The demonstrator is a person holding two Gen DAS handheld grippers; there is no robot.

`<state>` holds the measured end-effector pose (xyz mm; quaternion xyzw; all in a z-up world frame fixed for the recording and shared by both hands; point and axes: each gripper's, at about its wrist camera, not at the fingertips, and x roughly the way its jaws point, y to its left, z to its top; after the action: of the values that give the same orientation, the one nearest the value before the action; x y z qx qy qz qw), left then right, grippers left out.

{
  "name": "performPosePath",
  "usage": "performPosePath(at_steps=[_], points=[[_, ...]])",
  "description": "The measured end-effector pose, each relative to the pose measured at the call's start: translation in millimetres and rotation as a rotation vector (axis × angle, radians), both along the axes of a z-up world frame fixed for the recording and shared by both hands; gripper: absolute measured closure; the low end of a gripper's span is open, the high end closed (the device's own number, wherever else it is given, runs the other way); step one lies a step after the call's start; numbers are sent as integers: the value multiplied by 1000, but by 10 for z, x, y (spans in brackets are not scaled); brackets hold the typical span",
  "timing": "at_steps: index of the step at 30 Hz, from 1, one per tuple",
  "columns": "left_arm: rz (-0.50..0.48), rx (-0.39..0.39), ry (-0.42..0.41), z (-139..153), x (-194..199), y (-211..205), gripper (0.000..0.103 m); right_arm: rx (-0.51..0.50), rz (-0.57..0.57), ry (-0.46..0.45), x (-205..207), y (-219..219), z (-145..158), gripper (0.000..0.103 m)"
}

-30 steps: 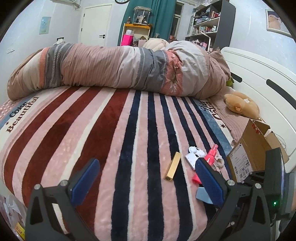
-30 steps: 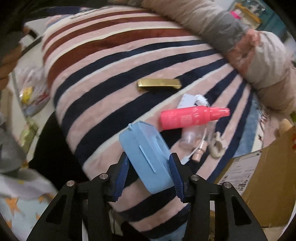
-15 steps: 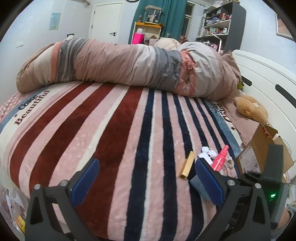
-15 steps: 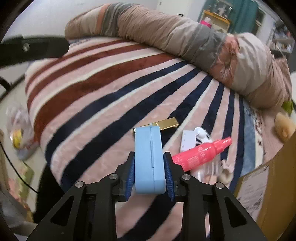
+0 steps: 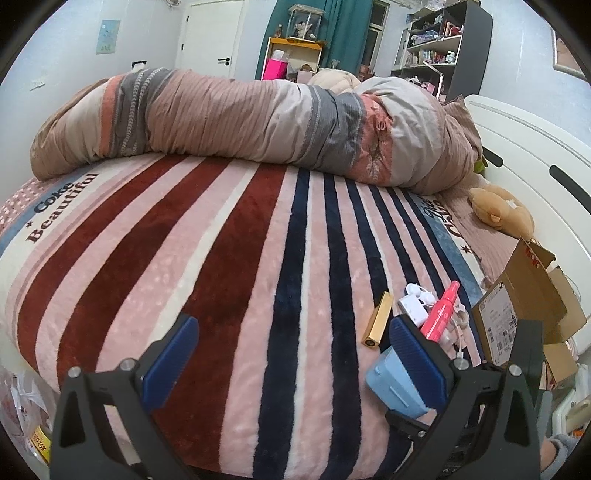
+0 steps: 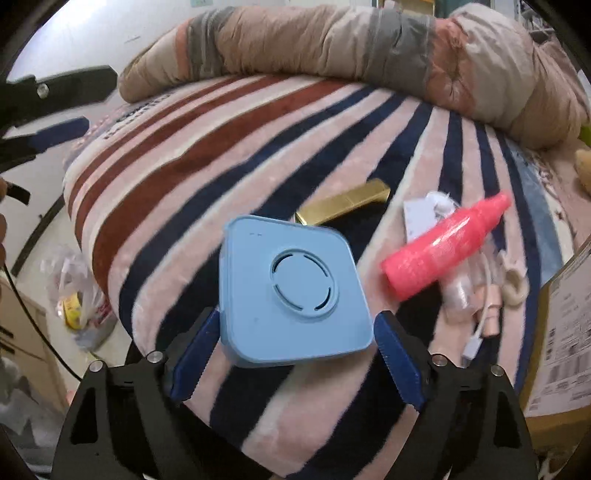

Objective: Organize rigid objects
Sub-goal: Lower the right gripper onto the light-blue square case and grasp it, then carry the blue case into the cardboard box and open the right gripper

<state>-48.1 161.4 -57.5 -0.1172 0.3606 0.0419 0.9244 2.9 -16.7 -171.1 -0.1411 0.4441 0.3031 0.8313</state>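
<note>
1. The blanket (image 5: 155,258) on the bed reads "Coke Beautiful".
2. The right tool (image 6: 295,363) is spread wide around the blue box (image 6: 291,288), near the bed's edge.
3. The left tool (image 5: 291,354) is spread wide, holding nothing.

Striped bed (image 5: 221,258), white door (image 5: 212,40), teal curtain (image 5: 347,29), dark bookshelf (image 5: 450,48).

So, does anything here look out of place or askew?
The blue box sits tilted near the bed's edge, loose between the open right claw. The pink bottle lies on its side across small clutter.
</note>
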Motion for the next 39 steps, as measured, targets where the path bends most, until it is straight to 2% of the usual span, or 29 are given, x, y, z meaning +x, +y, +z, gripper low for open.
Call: performPosePath(at_steps=[5,11,13,15,17,22,27,29,31,32,34,39], points=[[-24,-12,16,-66,48,30,0,37,27,27,12,-23,-85,18],[-88,-75,14,-138,105,83,1,1,96,-43,13,117,-96,18],[-118,-100,16,-171,119,90,1,-9,116,-15,78,129,-150,18],[-150,-113,20,-209,139,81,1,4,145,21,141,120,-194,23],[-186,-135,29,-243,186,53,1,10,157,4,138,114,-177,24],[-367,-199,45,-200,312,-198,1,98,155,-105,-22,-3,165,24],[-598,-304,13,131,528,-691,3,230,143,-292,-263,-303,817,24],[-676,-345,-6,305,630,-903,12,270,114,-354,-314,-493,1053,24],[-746,-369,-24,487,746,-1150,29,290,87,-398,-337,-646,1207,24],[-773,-370,-33,560,767,-1239,35,292,62,-428,-344,-767,1291,24],[-836,-361,-50,724,858,-1502,54,286,20,-465,-333,-956,1380,24],[-952,-263,-71,1030,1001,-2314,58,303,-118,-481,-296,-1636,1528,24]])
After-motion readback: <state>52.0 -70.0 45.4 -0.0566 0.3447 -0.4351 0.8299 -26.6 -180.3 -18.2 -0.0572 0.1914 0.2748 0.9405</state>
